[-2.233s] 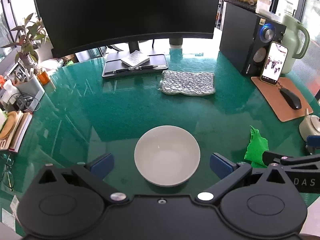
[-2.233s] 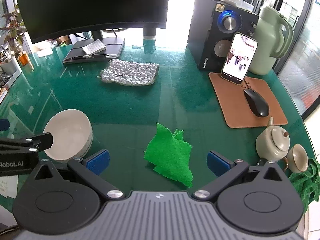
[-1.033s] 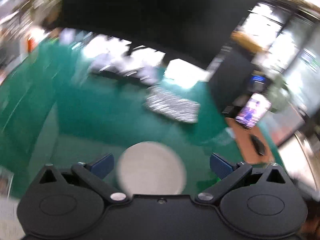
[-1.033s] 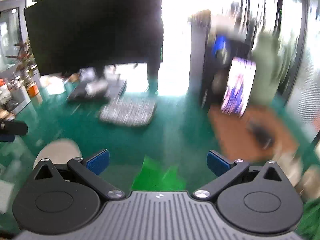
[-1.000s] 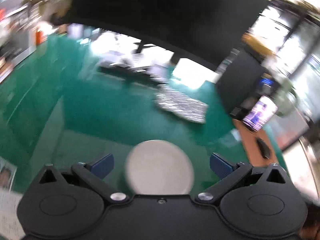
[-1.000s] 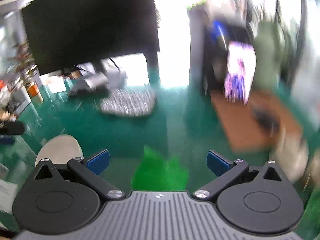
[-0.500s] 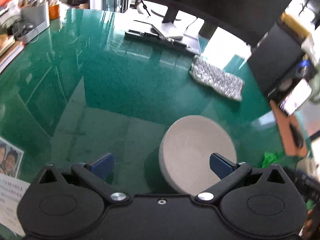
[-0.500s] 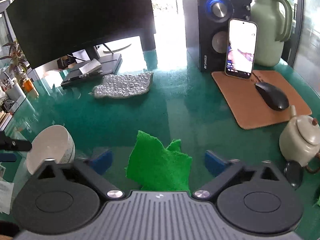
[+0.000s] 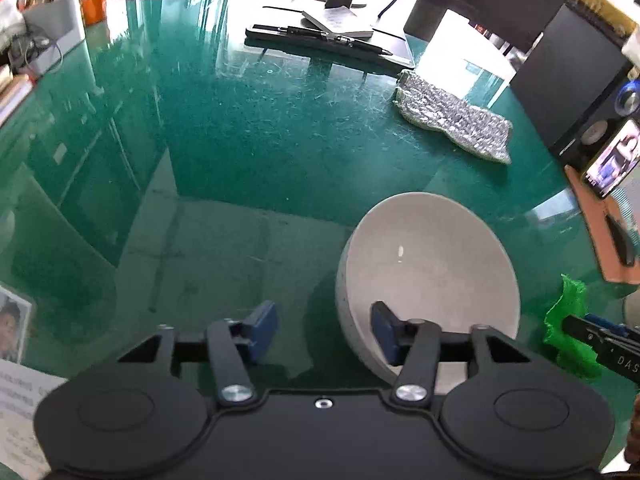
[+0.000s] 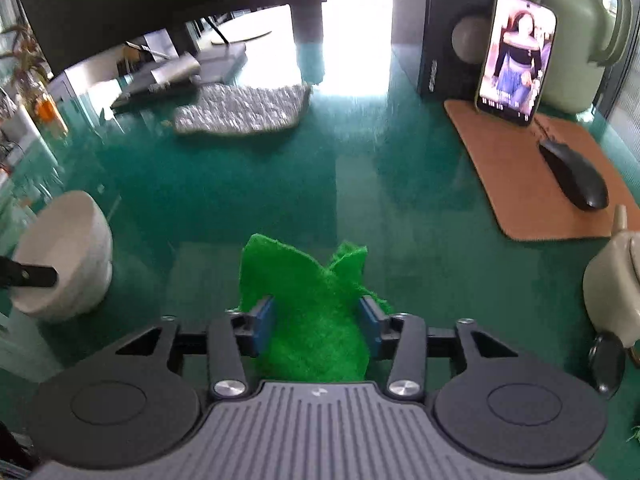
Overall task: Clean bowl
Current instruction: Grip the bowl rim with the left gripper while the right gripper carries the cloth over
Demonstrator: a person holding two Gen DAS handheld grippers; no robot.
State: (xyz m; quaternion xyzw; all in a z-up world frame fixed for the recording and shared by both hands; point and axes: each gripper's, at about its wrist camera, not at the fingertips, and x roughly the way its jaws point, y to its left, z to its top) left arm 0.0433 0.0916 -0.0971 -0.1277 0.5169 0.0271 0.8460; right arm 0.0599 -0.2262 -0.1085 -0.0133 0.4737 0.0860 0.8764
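Left wrist view: jaws straddle the bowl [image 9: 428, 268] rim, one pad inside, not yet clenched.
Right jaws close around the cloth [image 10: 316, 312], near centre; a thin rim pinch could tip the bowl on the slick worktop [image 9: 240, 152].

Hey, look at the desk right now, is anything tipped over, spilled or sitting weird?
Nothing is spilled or broken. The one odd thing is the white bowl: it sits tilted, its opening leaning toward the left tongs, with one blue pad inside the rim and the other outside. The green cloth sits crumpled between the right tongs.
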